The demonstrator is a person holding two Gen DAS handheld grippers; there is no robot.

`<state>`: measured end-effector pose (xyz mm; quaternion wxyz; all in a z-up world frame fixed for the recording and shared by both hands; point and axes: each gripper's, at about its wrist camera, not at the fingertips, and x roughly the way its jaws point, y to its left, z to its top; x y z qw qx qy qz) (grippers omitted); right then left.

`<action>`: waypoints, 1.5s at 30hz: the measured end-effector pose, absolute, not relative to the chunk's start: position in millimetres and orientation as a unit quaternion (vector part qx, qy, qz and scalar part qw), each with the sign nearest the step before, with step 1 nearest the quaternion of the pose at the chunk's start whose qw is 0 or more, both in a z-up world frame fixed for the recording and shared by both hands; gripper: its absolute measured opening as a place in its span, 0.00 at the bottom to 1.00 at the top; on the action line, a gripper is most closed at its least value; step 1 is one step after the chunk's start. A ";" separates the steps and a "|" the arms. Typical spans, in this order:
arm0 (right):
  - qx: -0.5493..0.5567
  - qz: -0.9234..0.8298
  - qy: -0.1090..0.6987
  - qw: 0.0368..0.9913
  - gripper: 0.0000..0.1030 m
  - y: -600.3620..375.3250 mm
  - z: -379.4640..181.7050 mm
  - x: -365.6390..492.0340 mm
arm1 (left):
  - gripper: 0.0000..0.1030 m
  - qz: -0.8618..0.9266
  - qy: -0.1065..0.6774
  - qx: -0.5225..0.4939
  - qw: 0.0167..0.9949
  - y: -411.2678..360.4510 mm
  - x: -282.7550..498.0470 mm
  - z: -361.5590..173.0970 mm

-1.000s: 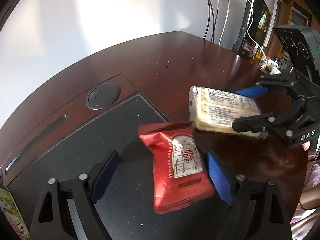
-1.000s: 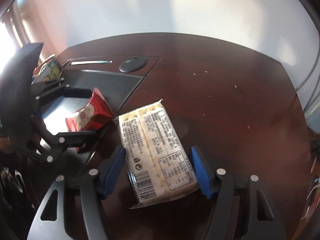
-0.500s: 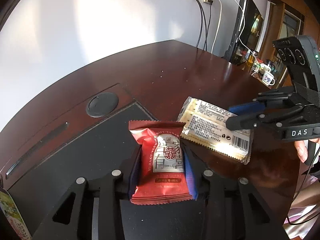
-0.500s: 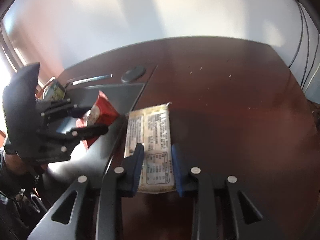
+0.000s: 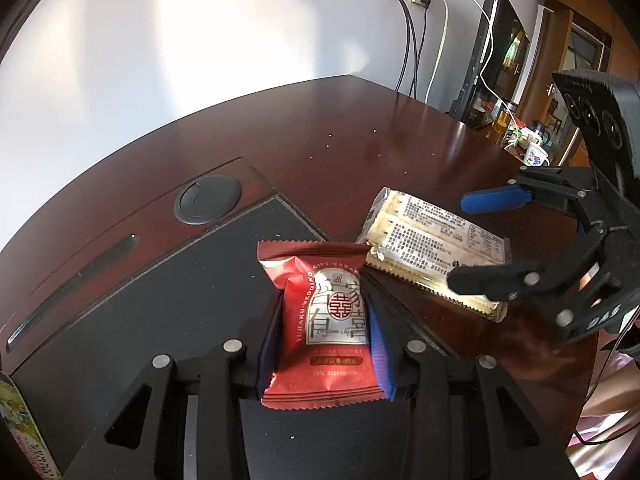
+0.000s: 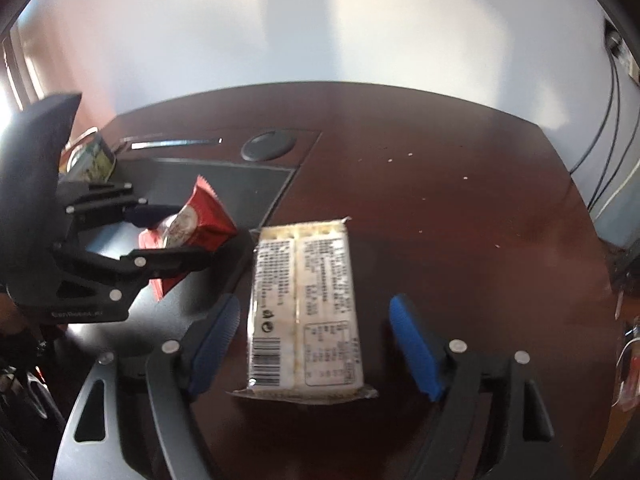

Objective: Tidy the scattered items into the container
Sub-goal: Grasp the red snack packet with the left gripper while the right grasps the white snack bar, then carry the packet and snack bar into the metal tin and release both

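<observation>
Left gripper clamped on red snack packet, blue pads pressed to both sides, over black desk mat. Right gripper jaws opening, wide apart; cracker pack lies between them on dark wooden desk, pads apparently clear of it, though frame is blurred.

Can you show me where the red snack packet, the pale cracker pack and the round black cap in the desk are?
red snack packet point(image 5: 334, 312), left wrist view, its printed label.
pale cracker pack point(image 6: 305, 304), right wrist view, its printed back.
round black cap point(image 5: 208, 199), left wrist view, its centre.
</observation>
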<state>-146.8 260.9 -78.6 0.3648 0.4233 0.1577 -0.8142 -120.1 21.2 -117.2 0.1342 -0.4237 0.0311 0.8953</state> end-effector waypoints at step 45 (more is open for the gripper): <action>0.301 -0.781 0.152 0.526 0.54 32.0 27.4 -27.9 | 0.41 0.948 -0.021 -0.306 -0.091 -218.0 49.1 4.9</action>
